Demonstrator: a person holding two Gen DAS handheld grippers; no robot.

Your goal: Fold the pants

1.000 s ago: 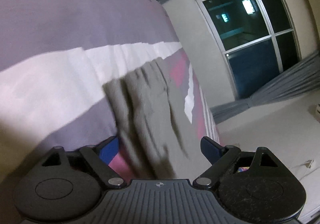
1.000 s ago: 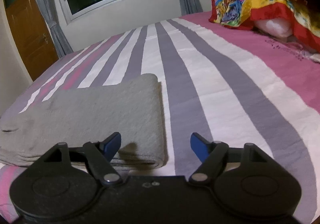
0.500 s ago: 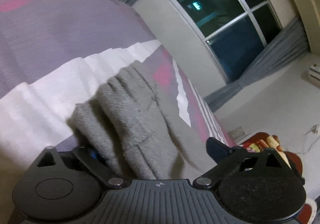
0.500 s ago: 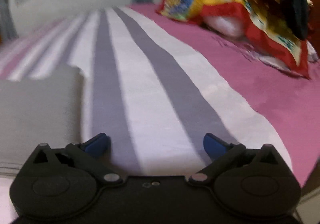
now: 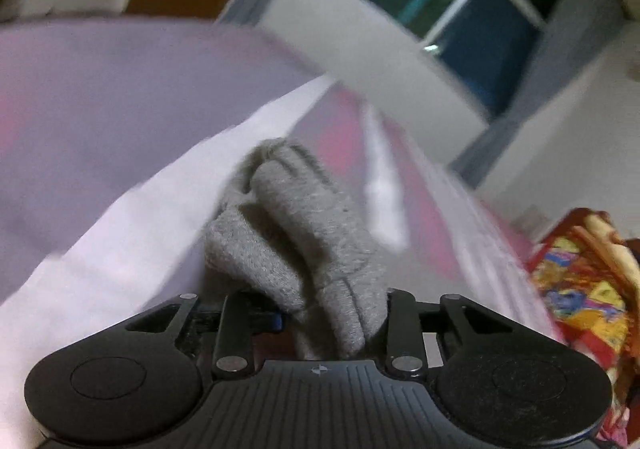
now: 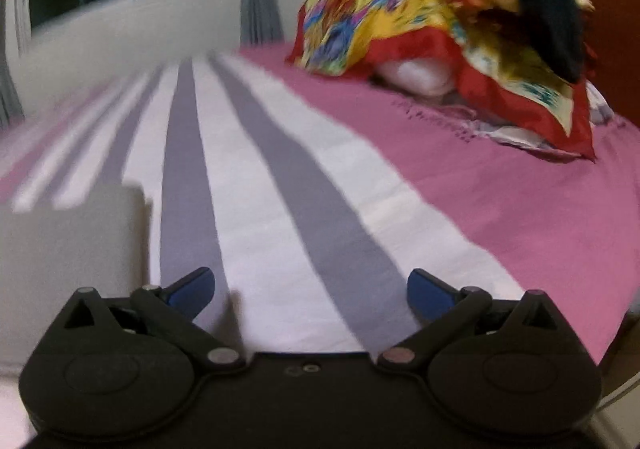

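Note:
The grey pants (image 5: 296,241) bunch up in a thick fold on the striped bed sheet (image 5: 120,209) in the left wrist view. My left gripper (image 5: 332,313) is closing its jaws on that fold, and the fabric fills the gap between the pads and is lifted off the sheet. In the right wrist view the folded part of the pants (image 6: 68,249) lies flat at the left edge. My right gripper (image 6: 310,289) stands wide open over the grey and white stripes of the sheet (image 6: 280,209), to the right of the pants, with nothing between its fingers.
A pile of colourful blankets and pillows (image 6: 440,21) sits at the head of the bed, also seen as the blankets (image 5: 580,281) at the right. A dark window (image 5: 460,1) with grey curtains is behind. The bed's edge (image 6: 600,349) drops off at the right.
My left gripper has shut on the grey fabric, risen and rolled, pulling the pants into a bunch. The right gripper has swung right, away from the pants, and stays wide.

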